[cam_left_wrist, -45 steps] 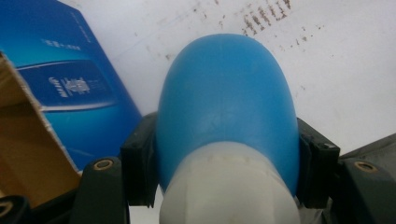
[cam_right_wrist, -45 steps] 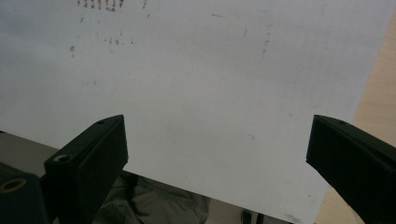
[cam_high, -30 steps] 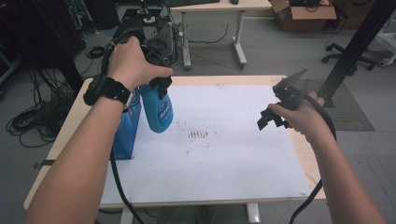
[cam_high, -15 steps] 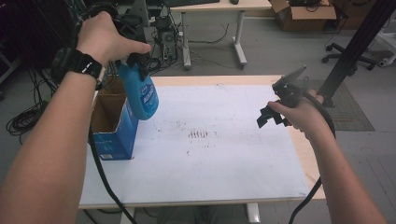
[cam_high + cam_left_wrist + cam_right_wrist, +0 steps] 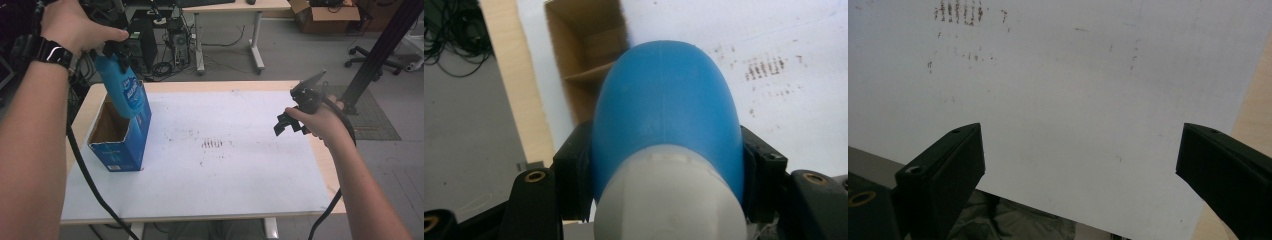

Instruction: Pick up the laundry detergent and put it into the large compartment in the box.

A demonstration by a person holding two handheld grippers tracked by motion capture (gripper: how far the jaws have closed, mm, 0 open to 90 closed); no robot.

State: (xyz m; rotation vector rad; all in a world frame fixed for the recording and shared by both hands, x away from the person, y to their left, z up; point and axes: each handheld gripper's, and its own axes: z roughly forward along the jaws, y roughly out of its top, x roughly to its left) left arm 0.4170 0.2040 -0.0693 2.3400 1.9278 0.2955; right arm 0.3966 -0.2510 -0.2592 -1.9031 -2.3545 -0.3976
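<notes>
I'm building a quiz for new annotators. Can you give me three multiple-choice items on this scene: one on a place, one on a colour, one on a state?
1. Where is the bottle?
A. lying on the white mat
B. held above the open box
C. standing at the table's right edge

2. What colour is the box outside?
A. blue
B. red
C. green

3. How do the right tongs stand?
A. shut on the bottle
B. shut on a cloth
C. open, holding nothing

Answers:
1. B: in the high view the left tongs grip the bottle near its neck, its base over the box's open top.
2. A: the box's outer walls are blue, its inside brown cardboard.
3. C: in the right gripper view the two jaws stand wide apart with just the white mat between them.
</notes>
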